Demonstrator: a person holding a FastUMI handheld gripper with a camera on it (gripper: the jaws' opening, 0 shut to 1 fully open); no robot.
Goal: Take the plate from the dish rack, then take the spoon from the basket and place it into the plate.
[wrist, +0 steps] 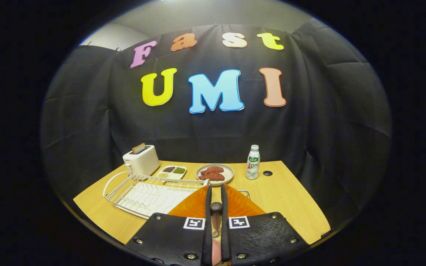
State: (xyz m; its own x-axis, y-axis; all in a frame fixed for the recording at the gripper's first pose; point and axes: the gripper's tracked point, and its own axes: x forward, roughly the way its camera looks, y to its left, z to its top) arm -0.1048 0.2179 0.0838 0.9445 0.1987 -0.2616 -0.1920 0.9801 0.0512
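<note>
Gripper point(216, 192) fingers nearly together, clamped on the orange plate's point(235, 205) rim, plate held edge-on just ahead of them. Dish rack point(142, 192) sits left on the table point(290, 199). Thin rim explains the narrow pinch, I'd guess; can't locate the spoon.

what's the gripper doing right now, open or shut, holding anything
Gripper: shut on the spoon, its handle pinched between both fingers, held above the orange plate beside the dish rack.
</note>
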